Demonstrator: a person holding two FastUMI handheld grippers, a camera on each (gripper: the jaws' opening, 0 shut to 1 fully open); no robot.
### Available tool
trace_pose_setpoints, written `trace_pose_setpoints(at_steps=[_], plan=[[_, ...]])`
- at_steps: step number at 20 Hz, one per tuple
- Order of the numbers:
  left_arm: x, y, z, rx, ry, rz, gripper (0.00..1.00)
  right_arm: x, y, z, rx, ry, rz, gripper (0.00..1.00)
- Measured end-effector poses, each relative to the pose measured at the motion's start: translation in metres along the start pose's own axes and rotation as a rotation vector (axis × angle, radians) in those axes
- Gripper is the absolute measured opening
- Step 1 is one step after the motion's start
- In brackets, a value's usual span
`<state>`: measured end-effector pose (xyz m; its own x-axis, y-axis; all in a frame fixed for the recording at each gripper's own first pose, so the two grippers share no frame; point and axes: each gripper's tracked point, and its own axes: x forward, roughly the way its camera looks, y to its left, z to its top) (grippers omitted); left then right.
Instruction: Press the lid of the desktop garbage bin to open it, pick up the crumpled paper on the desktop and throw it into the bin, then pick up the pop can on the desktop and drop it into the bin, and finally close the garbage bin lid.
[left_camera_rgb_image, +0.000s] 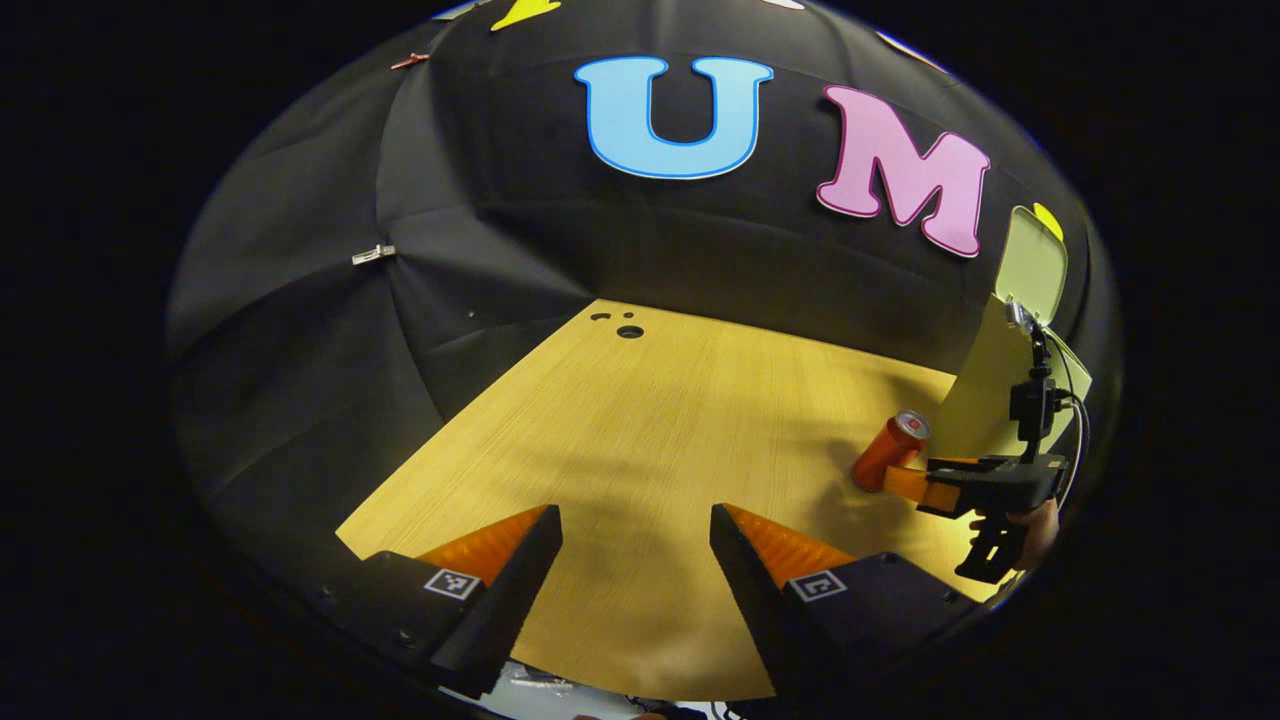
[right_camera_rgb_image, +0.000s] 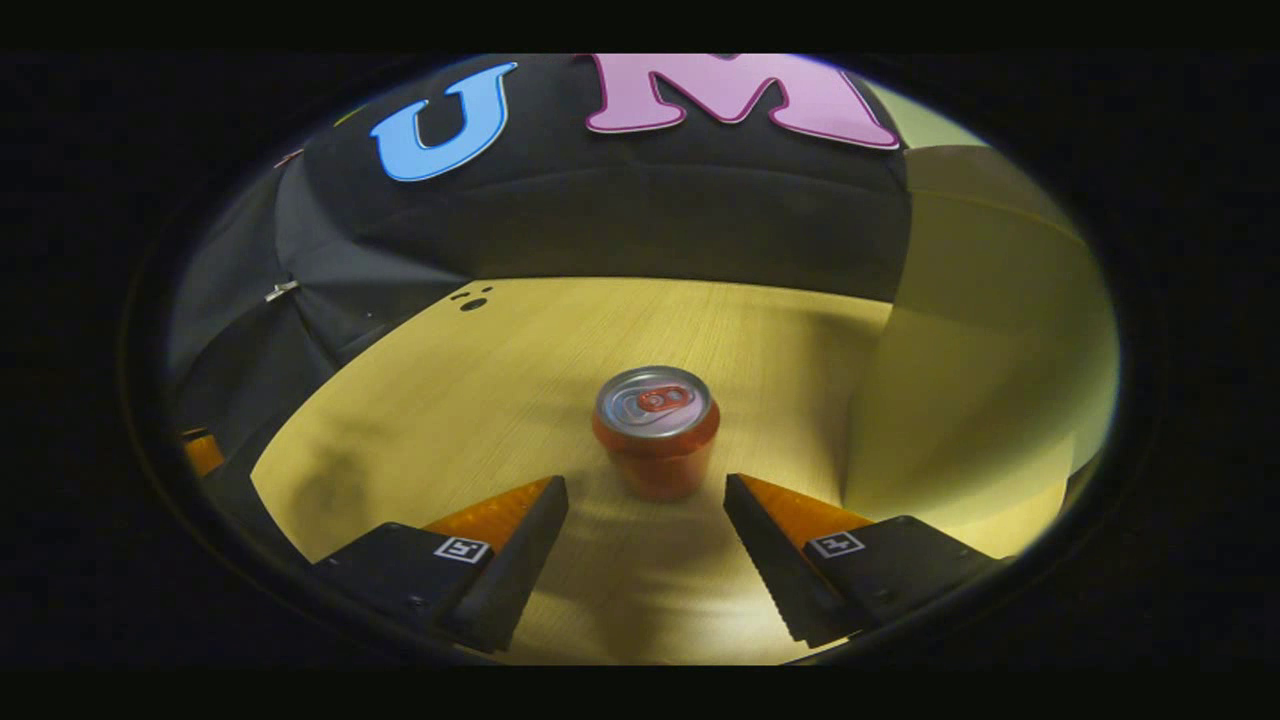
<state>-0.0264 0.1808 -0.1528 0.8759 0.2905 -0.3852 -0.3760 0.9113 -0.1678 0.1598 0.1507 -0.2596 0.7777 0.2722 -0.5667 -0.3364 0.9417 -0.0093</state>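
Right gripper (right_camera_rgb_image: 645, 495) hovers with fingers apart, the red pop can (right_camera_rgb_image: 655, 430) upright on the counter (right_camera_rgb_image: 420, 400) just ahead, beside the open-lidded bin (right_camera_rgb_image: 980, 380). Left gripper (left_camera_rgb_image: 635, 525) fingers spread too, over bare wood.

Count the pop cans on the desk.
1. The pop can stands upright on the desk, beside the garbage bin, just ahead of the right gripper and its open jaws.
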Motion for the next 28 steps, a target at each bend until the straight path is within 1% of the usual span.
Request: trace_pose_setpoints(at_steps=[2,7,12,16,18,19,20,21,25,28], plan=[[0.002,0.000,-0.006,-0.008,0.017,0.005,0.96,0.015,-0.003,0.002,0.005,0.008,-0.012,0.99],[0.009,0.001,-0.013,0.013,0.037,0.023,0.96,0.044,-0.009,0.005,0.004,0.011,-0.039,0.99],[0.013,-0.001,-0.014,-0.008,0.048,0.016,0.96,0.063,-0.016,0.012,0.044,0.012,-0.063,0.99],[0.015,-0.003,-0.016,-0.004,0.058,0.009,0.96,0.066,-0.015,0.011,-0.015,0.016,-0.071,0.99],[0.017,-0.004,-0.019,0.001,0.066,0.005,0.96,0.067,-0.010,0.011,-0.039,0.014,-0.061,0.99],[0.017,-0.005,-0.019,0.002,0.070,0.002,0.96,0.067,-0.009,0.009,-0.047,0.013,-0.063,0.92],[0.017,-0.005,-0.020,0.005,0.072,0.003,0.96,0.065,-0.008,0.011,-0.049,0.014,-0.060,0.82],[0.019,-0.007,-0.021,0.009,0.073,0.005,0.96,0.066,-0.006,0.009,-0.052,0.017,-0.053,0.84],[0.016,-0.009,-0.020,0.014,0.069,0.002,0.96,0.059,0.000,0.016,-0.097,0.001,-0.036,0.83],[0.014,-0.010,-0.019,0.018,0.056,-0.002,0.96,0.045,0.008,0.027,-0.117,-0.018,-0.019,0.83]])
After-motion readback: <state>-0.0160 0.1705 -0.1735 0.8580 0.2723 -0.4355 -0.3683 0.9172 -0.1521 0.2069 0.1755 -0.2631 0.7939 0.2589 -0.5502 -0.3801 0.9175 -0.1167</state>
